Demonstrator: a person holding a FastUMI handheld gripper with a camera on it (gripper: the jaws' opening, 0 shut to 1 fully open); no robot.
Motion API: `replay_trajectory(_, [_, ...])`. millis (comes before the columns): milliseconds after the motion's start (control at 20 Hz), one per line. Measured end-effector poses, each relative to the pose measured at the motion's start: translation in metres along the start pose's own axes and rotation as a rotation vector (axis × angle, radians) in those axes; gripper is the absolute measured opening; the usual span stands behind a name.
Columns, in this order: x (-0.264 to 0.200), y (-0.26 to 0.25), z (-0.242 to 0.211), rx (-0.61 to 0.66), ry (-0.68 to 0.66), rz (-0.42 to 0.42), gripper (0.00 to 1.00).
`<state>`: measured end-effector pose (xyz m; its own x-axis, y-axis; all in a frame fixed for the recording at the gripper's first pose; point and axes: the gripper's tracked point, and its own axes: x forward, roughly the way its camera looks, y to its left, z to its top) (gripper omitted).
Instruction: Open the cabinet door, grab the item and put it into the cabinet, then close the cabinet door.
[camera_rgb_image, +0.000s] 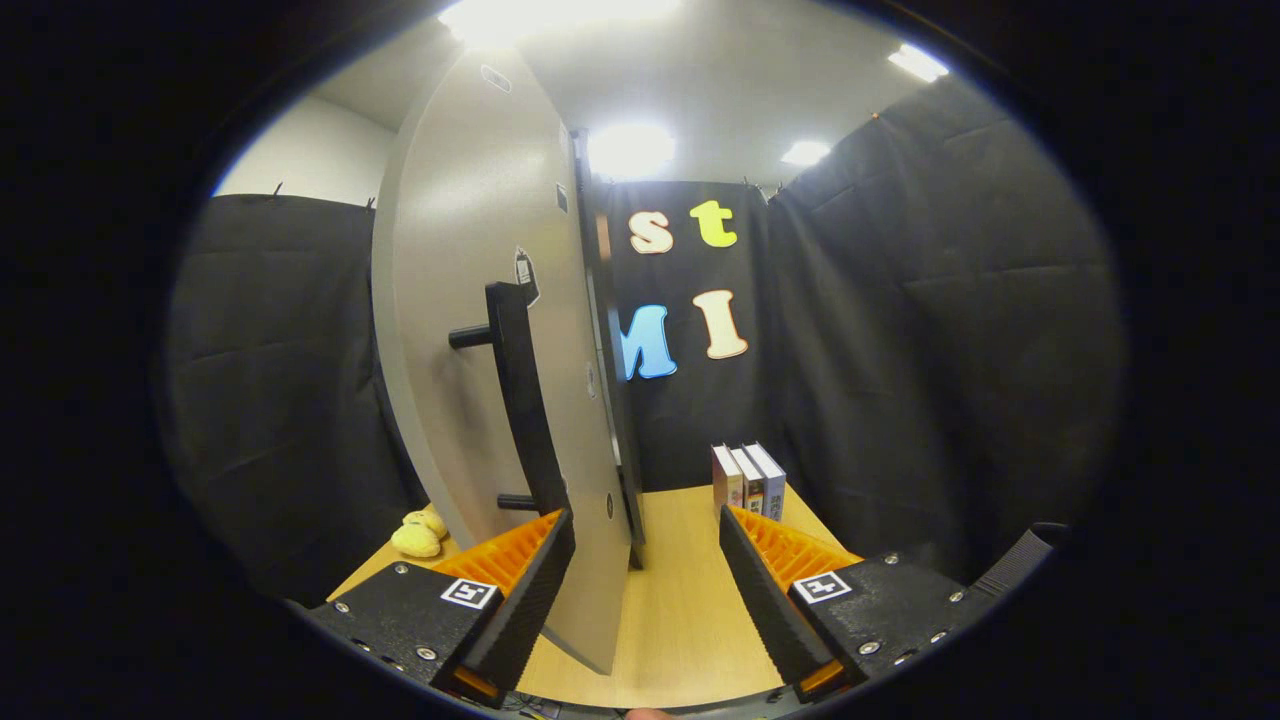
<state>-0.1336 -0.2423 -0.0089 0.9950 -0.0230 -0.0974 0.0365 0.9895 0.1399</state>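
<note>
I am looking forward along my gripper (645, 575), whose two fingers (525, 590) stand wide apart, released and grasping nothing. Between them I see the pale wooden bench (680, 610) stretching away toward the black cloth wall of the booth. The grey cabinet door (480, 330) stands swung out toward me, seen nearly edge-on, tall and bowed by the lens; its lower free edge hangs between my fingers, close against the inner side of the left one, though I cannot tell whether it touches. A long black handle (520, 400) runs upright down the door's face, held off it by two short black pegs, one at the top and one near the bottom, and the handle's foot sits just above the tip of my left finger. Behind the door's far edge I see a dark narrow strip of the cabinet (605, 350) itself; I cannot see inside it. At the far edge of the bench, just beyond my right finger, three books (748, 478) stand upright side by side, touching one another, spines toward me. Near the left edge of the bench, past the door and beyond my left finger, lies a small yellow soft toy (420, 535).
</note>
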Motion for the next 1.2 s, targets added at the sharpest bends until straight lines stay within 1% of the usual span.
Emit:
replay_trajectory(300, [0.004, 0.083, -0.012, -0.002, 0.0, 0.053, 0.92])
replay_trajectory(400, [0.014, 0.115, -0.013, -0.003, 0.0, 0.082, 0.92])
replay_trajectory(550, [0.034, 0.159, -0.012, -0.048, -0.002, 0.128, 0.92])
replay_trajectory(750, [0.05, 0.201, -0.008, -0.066, -0.027, 0.163, 0.93])
replay_trajectory(850, [0.056, 0.214, -0.009, -0.053, -0.03, 0.169, 0.93])
replay_trajectory(1050, [0.065, 0.22, -0.017, -0.01, -0.008, 0.157, 0.93])
replay_trajectory(1200, [0.07, 0.224, -0.021, -0.009, 0.009, 0.153, 0.93])
